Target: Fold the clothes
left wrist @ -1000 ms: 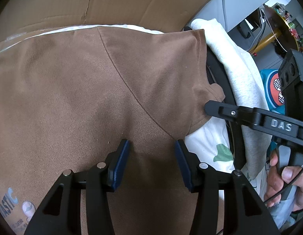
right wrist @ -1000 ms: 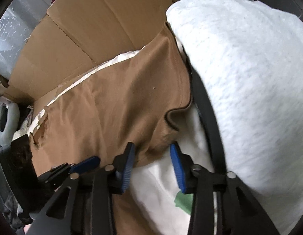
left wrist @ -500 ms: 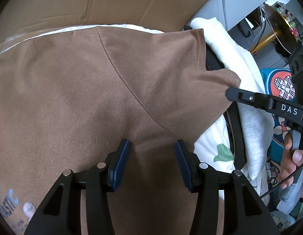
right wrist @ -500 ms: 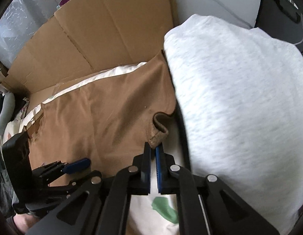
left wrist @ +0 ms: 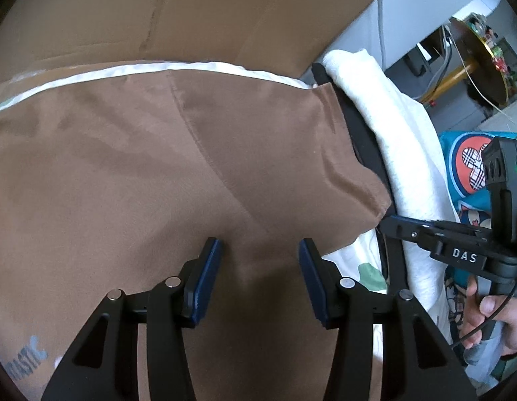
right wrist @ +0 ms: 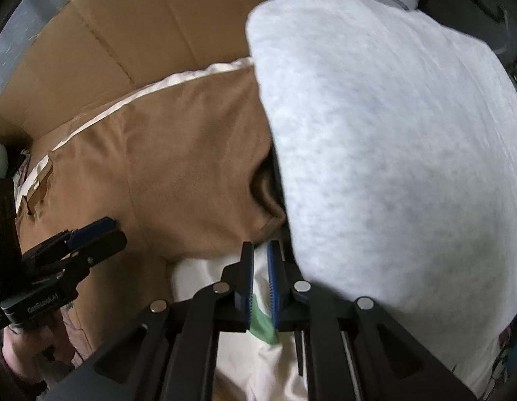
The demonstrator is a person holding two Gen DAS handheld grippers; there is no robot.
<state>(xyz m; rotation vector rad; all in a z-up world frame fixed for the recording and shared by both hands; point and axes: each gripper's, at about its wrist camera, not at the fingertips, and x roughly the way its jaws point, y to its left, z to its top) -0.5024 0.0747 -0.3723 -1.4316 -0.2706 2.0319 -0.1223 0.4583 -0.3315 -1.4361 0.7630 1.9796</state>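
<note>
My right gripper [right wrist: 260, 249] was all but closed, its blue pads a sliver apart. As far as I could tell, only their very tips nipped the cuff corner of the sleeve [left wrist: 342, 180]. My left gripper [left wrist: 260, 267] stood about half open with nothing in it, its pads straddling the brown shirt [left wrist: 108, 183], which lay spread flat on the white sheet [right wrist: 198, 274] with the sleeve running out towards the right gripper.

The bite was so thin that I judged the hem could slip free once I swung the sleeve across the body. Closing deeper might have caught the sheet as well. The grey sweatshirt [right wrist: 392, 133] was heaped right beside the cuff and could have snagged the sleeve. With my left pads not pressing down, the whole shirt might have slid.
</note>
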